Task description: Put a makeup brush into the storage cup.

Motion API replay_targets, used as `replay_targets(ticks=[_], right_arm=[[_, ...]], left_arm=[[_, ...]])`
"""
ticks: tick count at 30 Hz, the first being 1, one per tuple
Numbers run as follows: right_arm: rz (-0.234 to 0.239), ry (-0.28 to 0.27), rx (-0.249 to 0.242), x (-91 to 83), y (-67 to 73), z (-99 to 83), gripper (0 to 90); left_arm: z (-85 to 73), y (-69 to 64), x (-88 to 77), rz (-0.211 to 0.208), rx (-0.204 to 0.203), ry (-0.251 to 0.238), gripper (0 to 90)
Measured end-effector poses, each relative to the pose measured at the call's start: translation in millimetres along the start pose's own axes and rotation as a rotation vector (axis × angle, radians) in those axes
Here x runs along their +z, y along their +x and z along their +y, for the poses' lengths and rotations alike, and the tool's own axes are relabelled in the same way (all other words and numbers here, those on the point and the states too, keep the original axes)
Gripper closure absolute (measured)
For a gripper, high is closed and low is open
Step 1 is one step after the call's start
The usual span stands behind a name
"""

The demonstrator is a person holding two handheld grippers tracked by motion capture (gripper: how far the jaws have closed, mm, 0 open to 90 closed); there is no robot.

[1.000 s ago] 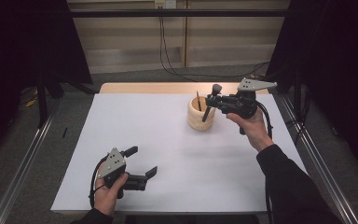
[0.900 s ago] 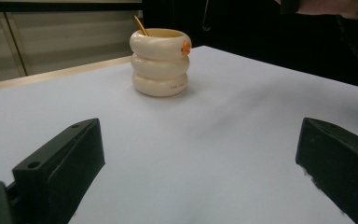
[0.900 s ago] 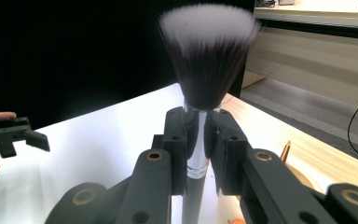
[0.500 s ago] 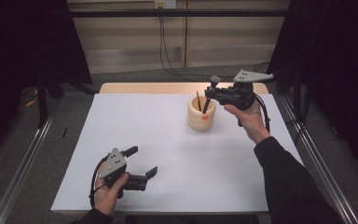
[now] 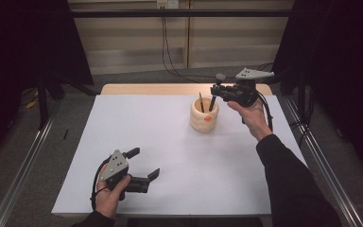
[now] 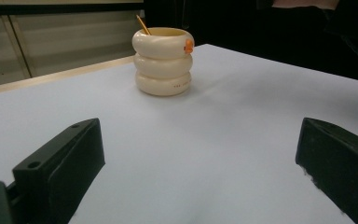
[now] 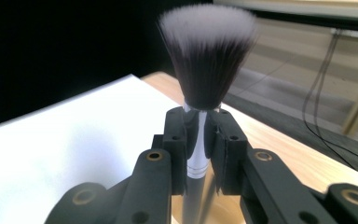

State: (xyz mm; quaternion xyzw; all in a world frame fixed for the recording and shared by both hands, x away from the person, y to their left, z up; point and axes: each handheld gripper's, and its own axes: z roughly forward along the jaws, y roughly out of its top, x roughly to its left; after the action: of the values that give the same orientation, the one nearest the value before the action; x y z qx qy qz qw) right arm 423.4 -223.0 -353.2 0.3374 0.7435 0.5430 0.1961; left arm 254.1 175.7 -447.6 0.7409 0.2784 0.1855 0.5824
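- The high view looks forward and down from above the person's side onto the white table [image 5: 170, 156], taking in all 4 edges.
- The left gripper view sits low, just above the tabletop, facing the cream holder [image 6: 163, 60] from a distance.
- The right gripper view looks along its jaws, very close to the brush [image 7: 205, 65].
- The high view and the left gripper view share the holder [image 5: 204, 116].

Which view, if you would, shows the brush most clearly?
The right gripper view: the brush stands close up, bristles up, clamped between the tongs. The high view shows it small above the cup.
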Motion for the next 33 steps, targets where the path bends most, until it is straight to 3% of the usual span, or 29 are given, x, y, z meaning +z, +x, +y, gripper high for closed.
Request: replay_targets(ticks=[3,4,5,12,21,28,33], right_arm=[[0.000,0.006,0.016,4.7,-2.2,-4.5,77.6],[-0.002,0.011,0.013,5.9,-2.3,-5.6,77.6],[-0.009,0.014,0.011,7.1,-2.0,-6.2,77.6],[-0.005,0.022,0.013,12.1,-0.9,-8.8,77.6],[-0.027,0.036,0.026,17.9,-3.0,-17.1,77.5],[-0.027,0.050,0.035,21.4,-3.8,-24.9,77.4],[-0.024,0.056,0.035,24.6,-3.9,-27.2,77.4]], left_arm=[[-0.1,1.9,-1.0,0.006,0.027,0.026,1.1],[-0.5,2.6,-0.5,-0.008,0.021,0.018,1.1],[-0.4,1.8,-0.6,0.006,0.016,0.018,1.2],[-0.2,2.3,-1.3,0.003,0.027,0.022,1.2],[-0.6,2.3,-0.6,0.001,0.007,0.010,1.1],[-0.4,3.2,-1.0,0.004,0.025,0.019,1.2],[-0.7,2.1,-0.5,0.007,0.008,0.013,1.2]])
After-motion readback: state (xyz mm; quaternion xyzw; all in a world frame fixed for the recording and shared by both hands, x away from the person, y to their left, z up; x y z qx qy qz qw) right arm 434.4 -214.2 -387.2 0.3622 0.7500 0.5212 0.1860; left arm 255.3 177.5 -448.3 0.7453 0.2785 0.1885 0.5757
